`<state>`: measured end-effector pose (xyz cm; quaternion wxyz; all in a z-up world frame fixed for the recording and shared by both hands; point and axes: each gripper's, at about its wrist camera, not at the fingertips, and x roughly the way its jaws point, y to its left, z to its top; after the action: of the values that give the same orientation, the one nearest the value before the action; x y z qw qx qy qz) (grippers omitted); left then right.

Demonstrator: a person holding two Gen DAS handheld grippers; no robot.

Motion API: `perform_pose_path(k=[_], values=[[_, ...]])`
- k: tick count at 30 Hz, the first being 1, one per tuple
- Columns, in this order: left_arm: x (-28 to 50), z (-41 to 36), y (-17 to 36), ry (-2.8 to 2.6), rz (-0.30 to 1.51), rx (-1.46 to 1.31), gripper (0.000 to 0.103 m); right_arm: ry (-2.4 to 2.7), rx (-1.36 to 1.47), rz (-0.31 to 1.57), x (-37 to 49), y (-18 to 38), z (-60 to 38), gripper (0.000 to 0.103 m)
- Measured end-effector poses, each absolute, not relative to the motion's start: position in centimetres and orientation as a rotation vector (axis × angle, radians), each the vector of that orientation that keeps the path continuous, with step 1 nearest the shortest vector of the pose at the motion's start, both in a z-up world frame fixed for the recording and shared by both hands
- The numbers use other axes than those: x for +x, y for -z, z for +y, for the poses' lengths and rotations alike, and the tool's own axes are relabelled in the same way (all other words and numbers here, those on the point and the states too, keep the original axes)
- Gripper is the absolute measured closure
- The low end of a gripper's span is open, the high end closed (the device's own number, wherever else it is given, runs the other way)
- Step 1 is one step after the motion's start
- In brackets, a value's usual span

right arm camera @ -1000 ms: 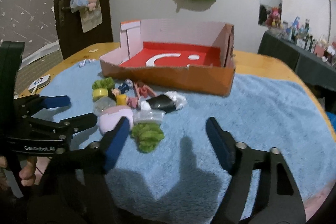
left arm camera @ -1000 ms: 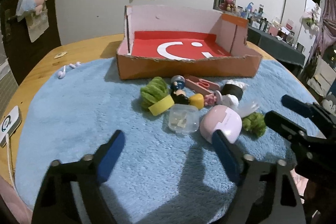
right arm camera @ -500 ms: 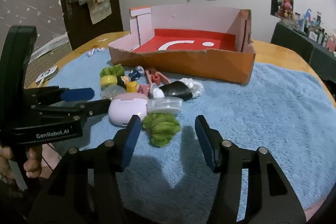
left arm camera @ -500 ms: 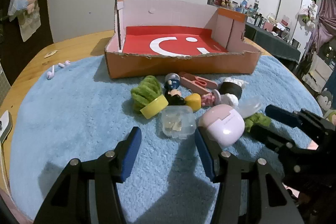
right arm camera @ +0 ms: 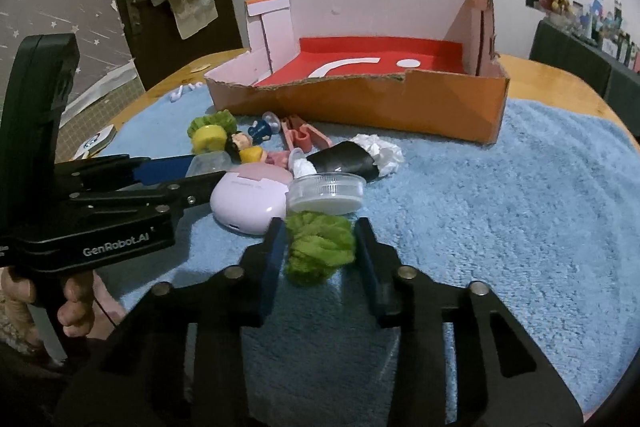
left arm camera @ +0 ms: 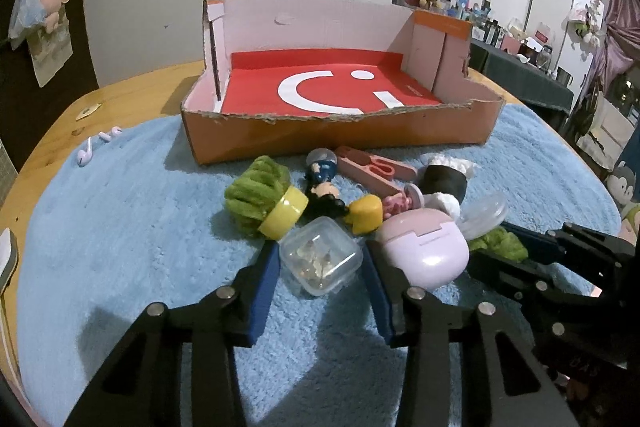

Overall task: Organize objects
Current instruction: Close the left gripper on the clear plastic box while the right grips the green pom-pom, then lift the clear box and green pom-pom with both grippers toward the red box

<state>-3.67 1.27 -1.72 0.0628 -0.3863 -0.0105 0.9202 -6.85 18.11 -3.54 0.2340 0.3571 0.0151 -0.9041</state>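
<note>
The clear plastic box [left arm camera: 320,257] is straddled by the half-open left hand-held gripper [left arm camera: 320,283]; the green yarn ball [right arm camera: 320,247] is flanked, ungripped, by the half-open right hand-held gripper [right arm camera: 320,259].

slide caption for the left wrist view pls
Left tool open around a clear square plastic case on the blue fleece mat, empty orange cardboard box behind.

Both claws low & level, jaws part-open: left claw [left arm camera: 318,261], right claw [right arm camera: 320,247], side by side.
</note>
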Motion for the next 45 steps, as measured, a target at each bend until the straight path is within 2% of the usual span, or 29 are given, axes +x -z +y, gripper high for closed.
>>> perform_pose_path(k=[7, 21, 45], values=[[-3.4, 1.2, 1.7, -2.778, -0.048, -1.16, 0.059, 2.469, 0.994, 0.051, -6.7, 3.5, 18.1, 0.075], [-1.7, 1.3, 1.1, -2.802, -0.043, -1.124, 0.059, 2.467, 0.962, 0.001, -5.6, 2.2, 18.7, 0.075], [0.5, 0.8, -1.3, -2.807, -0.084, -1.018, 0.059, 2.471, 0.882, 0.021, -5.0, -0.5, 17.5, 0.075]])
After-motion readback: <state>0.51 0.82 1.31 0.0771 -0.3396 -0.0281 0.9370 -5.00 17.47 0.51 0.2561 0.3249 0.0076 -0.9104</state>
